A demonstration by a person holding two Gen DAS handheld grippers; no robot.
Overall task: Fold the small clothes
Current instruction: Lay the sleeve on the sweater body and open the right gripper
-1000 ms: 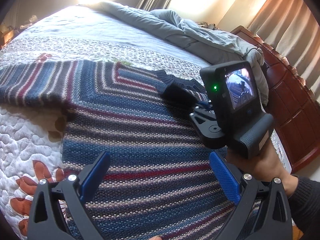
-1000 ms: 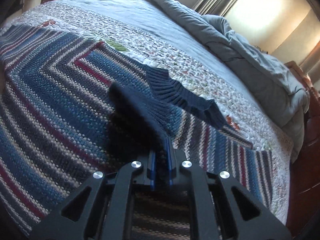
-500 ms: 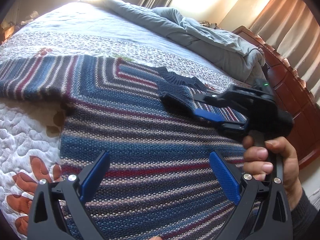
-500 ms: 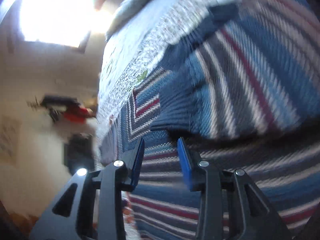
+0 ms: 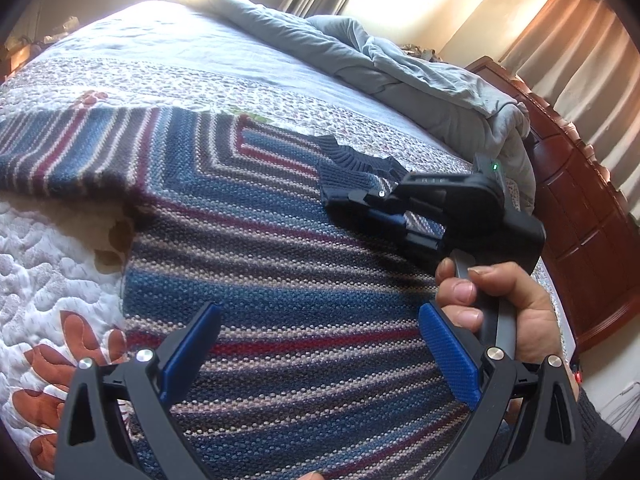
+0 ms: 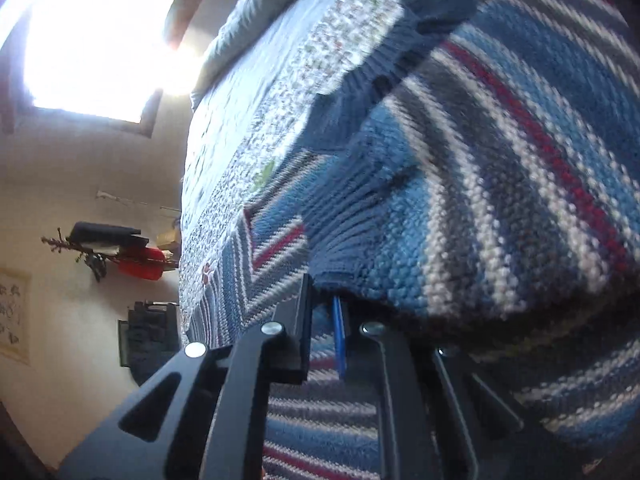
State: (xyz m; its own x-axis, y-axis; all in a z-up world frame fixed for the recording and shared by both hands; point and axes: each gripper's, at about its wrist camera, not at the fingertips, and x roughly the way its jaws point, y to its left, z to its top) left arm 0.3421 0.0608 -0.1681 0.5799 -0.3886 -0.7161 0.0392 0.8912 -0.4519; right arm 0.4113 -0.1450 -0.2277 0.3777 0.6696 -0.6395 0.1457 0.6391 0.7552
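a striped knit sweater [image 5: 280,280] lies spread flat on the quilt [image 5: 48,280] of the bed, reaching to the near edge. its dark blue ribbed collar [image 5: 348,168] is at the far side. the right gripper [image 5: 384,216], lying on its side in a hand [image 5: 508,312], has just pinched its fingers tight on a fold of the sweater next to the collar. the left gripper [image 5: 320,352] floats over the sweater's lower part with its fingers wide apart and nothing in them. a gray blanket [image 5: 400,60] is bunched along the far edge.
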